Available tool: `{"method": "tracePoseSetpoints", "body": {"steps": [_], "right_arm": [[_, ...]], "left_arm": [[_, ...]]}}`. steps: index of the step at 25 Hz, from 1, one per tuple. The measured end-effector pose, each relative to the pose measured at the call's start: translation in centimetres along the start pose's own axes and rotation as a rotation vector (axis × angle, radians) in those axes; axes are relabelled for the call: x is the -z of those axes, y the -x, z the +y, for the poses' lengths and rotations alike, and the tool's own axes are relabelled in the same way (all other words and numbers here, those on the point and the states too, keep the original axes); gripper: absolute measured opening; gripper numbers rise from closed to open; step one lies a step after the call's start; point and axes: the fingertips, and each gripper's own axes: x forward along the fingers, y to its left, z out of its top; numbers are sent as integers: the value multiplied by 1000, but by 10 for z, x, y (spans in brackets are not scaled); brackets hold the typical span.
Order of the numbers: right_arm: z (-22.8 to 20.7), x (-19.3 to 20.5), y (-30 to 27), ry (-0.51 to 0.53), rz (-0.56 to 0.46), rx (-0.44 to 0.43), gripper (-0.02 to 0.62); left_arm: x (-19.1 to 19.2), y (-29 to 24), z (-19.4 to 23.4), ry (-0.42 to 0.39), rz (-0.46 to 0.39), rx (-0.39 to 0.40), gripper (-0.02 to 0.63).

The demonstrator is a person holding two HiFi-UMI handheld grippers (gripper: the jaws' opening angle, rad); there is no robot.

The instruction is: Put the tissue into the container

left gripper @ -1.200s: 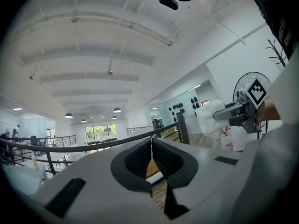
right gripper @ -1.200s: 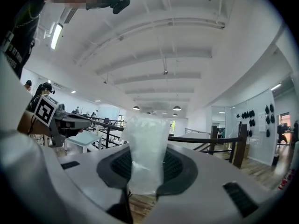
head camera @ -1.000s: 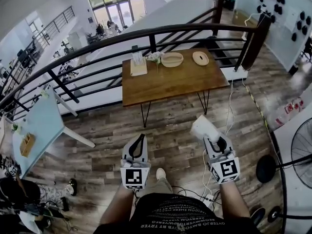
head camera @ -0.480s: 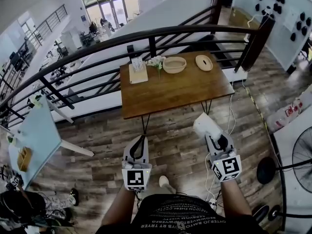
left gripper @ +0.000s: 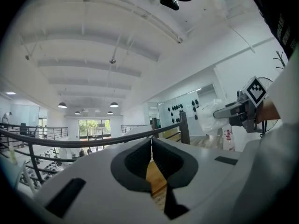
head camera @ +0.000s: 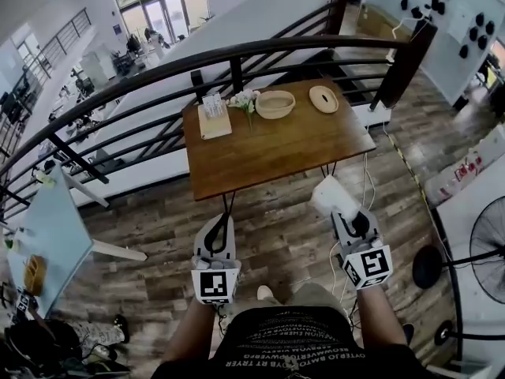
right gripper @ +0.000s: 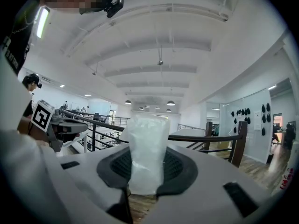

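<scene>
The wooden table (head camera: 276,144) beside the black railing (head camera: 300,43) has drawn nearer, bearing two round wooden dishes (head camera: 275,103) (head camera: 323,99); the right gripper (head camera: 341,212) clamps one tissue pack (head camera: 331,197), while the left gripper's (head camera: 218,235) jaws meet empty.

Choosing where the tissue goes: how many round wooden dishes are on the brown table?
2. A bowl sits at the far edge of the table beside the flowers; a flatter dish lies right of it, near the corner. None appears hidden.
</scene>
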Motion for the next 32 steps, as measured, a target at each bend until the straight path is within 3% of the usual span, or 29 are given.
{"method": "tracePoseSetpoints", "body": {"steps": [4, 17, 22, 26, 32], "right_arm": [[-13, 2, -4, -12, -6, 20, 120], [-74, 17, -71, -31, -6, -14, 120], [-102, 22, -104, -19, 6, -48, 120], [-128, 27, -124, -26, 12, -50, 120], [-159, 35, -151, -39, 38, -74, 120]], "left_arm": [[2, -11, 6, -57, -16, -11, 34], [10, -83, 19, 7, 9, -60, 34], [0, -131, 11, -9, 11, -43, 34], [0, -166, 5, 42, -13, -19, 34], [7, -208, -6, 36, 35, -8, 34]]}}
